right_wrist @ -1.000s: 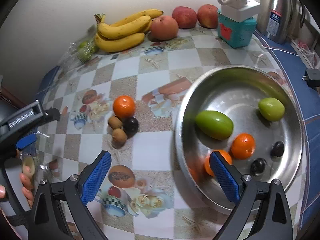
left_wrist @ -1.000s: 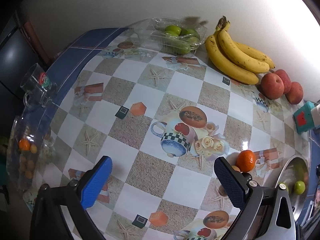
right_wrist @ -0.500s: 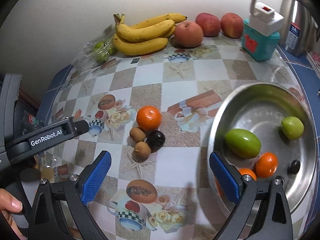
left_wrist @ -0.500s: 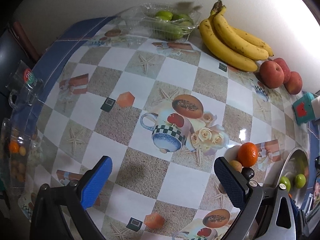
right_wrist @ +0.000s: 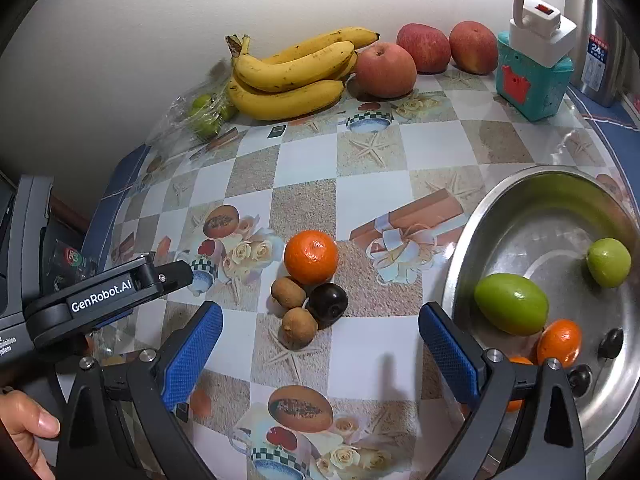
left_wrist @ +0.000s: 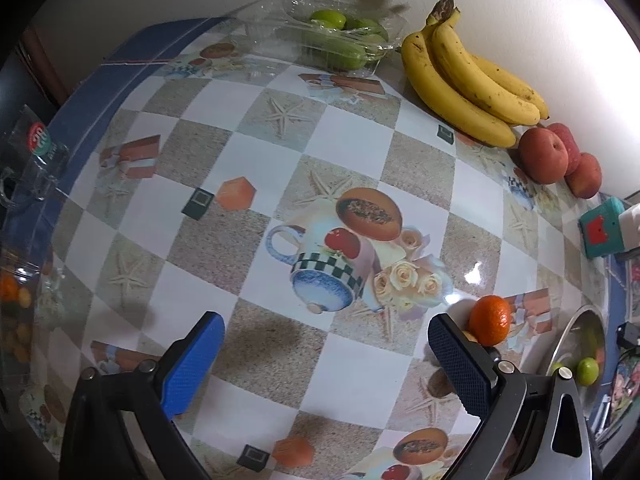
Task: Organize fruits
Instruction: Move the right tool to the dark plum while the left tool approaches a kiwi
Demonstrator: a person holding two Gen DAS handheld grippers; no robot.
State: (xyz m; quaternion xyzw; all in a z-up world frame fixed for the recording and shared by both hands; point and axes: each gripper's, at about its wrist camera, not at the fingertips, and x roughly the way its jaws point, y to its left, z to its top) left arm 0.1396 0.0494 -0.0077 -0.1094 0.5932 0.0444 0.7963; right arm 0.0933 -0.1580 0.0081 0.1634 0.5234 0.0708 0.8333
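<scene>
Both claws hang over the checked, picture-printed tablecloth [right_wrist: 372,184], and both are spread wide with nothing between the blue pads: the right gripper [right_wrist: 320,344] over the loose fruit, the left gripper [left_wrist: 324,354] over bare cloth further left.

Count the loose cluster in the right wrist view: one round orange mandarin [right_wrist: 311,256], two small brown kiwis [right_wrist: 288,292], and one dark purple plum [right_wrist: 328,301], all four touching or just beside one another, near the middle of the table and directly ahead of the right gripper's gap. The kiwis are slightly oval; the nearer one's long axis runs roughly toward the camera, the farther one lies more crosswise.

To the right sits the round stainless steel bowl [right_wrist: 520,184]. Inside: two green fruits, a big oval one [right_wrist: 511,309] with its long axis lying across the view and tilting down to the right, and a smaller rounder one [right_wrist: 608,262]; two orange mandarins, one [right_wrist: 559,342] in plain sight and the other partly hidden behind the right finger; and two small dark fruits [right_wrist: 610,342].

Along the wall: one bunch of four yellow bananas [right_wrist: 292,76], stems pointing left, three red apples [right_wrist: 386,70], and a clear plastic tray of green fruits [left_wrist: 340,36], their number unclear.
</scene>
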